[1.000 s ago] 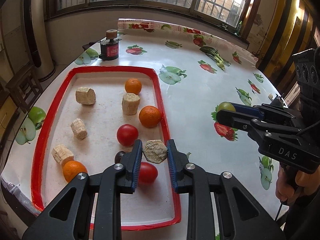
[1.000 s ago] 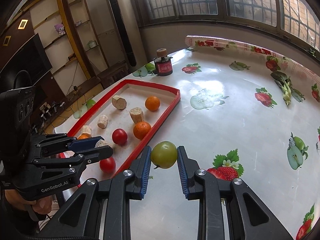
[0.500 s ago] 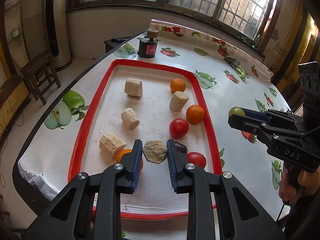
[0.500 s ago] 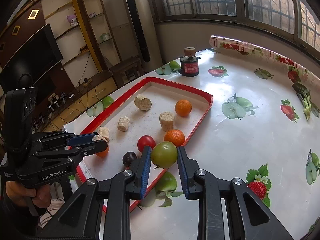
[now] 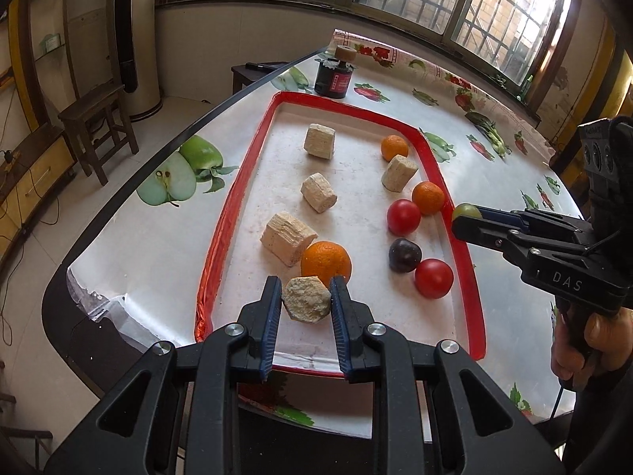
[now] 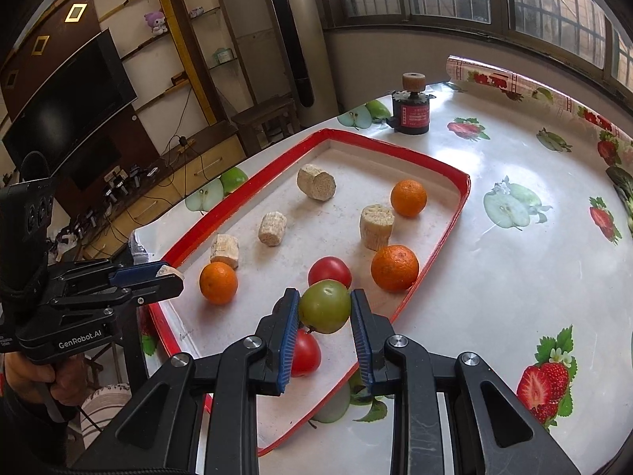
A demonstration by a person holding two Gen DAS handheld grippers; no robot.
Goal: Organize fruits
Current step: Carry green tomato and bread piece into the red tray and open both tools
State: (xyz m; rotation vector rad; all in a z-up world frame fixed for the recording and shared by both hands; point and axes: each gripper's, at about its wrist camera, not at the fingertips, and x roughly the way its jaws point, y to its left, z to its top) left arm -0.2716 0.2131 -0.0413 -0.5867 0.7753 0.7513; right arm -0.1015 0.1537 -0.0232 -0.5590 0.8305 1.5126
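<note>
A red-rimmed tray [image 5: 233,213] [image 6: 455,213] holds oranges [image 5: 326,262] [image 6: 394,268], red tomatoes [image 5: 433,278] [image 6: 329,271], a dark plum [image 5: 404,254] and several beige chunks [image 5: 287,232] [image 6: 271,228]. My left gripper [image 5: 305,301] is shut on a beige chunk [image 5: 306,304], held above the tray's near left part; it also shows in the right wrist view [image 6: 166,273]. My right gripper [image 6: 323,308] is shut on a green fruit [image 6: 324,306] above the tray's right side, over the tomatoes; it also shows in the left wrist view [image 5: 467,213].
A black jar with a cork lid [image 5: 336,73] [image 6: 411,109] stands beyond the tray's far end. The fruit-print tablecloth [image 6: 514,237] covers the table. The table's left edge [image 5: 158,150] drops to the floor, with a wooden stool [image 5: 99,126] there.
Both grippers moved left over the tray. The left one carried the beige chunk toward the near left part. The right one carried the green fruit from the tray's rim to above the tomatoes.
</note>
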